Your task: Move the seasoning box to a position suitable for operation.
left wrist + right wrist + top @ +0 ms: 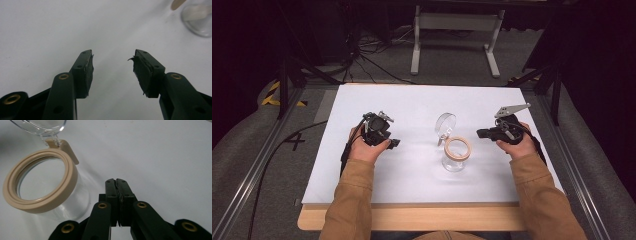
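My left claw (393, 143) sits jaws apart over the white bench (412, 100), empty. My right claw (482, 133) has jaws pressed together on nothing. The clear glass jar with tan ring seal (456, 152), hinged lid (445, 123) open, stands between them, just beside the right claw.

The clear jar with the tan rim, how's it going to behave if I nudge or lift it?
The jar looks empty, so probably light and apt to slide on the smooth white table. Its lid hangs open off one side, so it may tip that way. The clear walls look hard and slick, perhaps breakable.
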Motion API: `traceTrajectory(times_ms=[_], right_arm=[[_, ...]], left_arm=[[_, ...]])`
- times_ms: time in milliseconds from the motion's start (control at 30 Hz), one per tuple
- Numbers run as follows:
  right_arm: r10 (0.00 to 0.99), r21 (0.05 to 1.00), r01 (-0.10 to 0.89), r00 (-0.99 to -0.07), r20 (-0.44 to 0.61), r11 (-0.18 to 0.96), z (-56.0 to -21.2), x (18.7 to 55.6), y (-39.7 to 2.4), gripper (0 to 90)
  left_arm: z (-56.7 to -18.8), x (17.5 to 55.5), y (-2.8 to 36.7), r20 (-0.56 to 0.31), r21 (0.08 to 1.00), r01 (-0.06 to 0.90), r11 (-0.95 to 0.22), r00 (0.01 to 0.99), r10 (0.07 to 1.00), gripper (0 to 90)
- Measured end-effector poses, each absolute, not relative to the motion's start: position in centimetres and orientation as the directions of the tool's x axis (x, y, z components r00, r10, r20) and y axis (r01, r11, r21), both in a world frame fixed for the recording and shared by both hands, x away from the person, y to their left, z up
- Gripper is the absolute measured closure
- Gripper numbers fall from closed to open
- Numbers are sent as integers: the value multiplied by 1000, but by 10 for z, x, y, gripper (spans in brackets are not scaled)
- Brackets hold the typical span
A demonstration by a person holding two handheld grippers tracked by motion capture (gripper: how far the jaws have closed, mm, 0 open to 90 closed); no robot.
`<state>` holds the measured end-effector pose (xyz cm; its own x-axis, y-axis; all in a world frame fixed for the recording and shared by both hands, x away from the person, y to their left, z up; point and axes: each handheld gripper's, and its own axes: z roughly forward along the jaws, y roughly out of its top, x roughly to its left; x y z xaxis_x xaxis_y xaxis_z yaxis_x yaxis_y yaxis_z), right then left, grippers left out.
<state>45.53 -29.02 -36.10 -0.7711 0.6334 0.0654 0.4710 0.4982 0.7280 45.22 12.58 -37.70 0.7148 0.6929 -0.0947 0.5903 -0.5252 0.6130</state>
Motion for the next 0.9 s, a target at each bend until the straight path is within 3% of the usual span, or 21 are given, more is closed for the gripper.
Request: traceTrajectory(times_ms=[200,900], right_arm=[[615,730,459,-786,68,506,-362,453,-285,860],[565,672,483,-817,115,561,-383,457,-273,865]], left_arm=[[-367,448,133,-162,661,590,-464,716,679,532],[-345,430,121,-163,710,525,-469,770,617,529]])
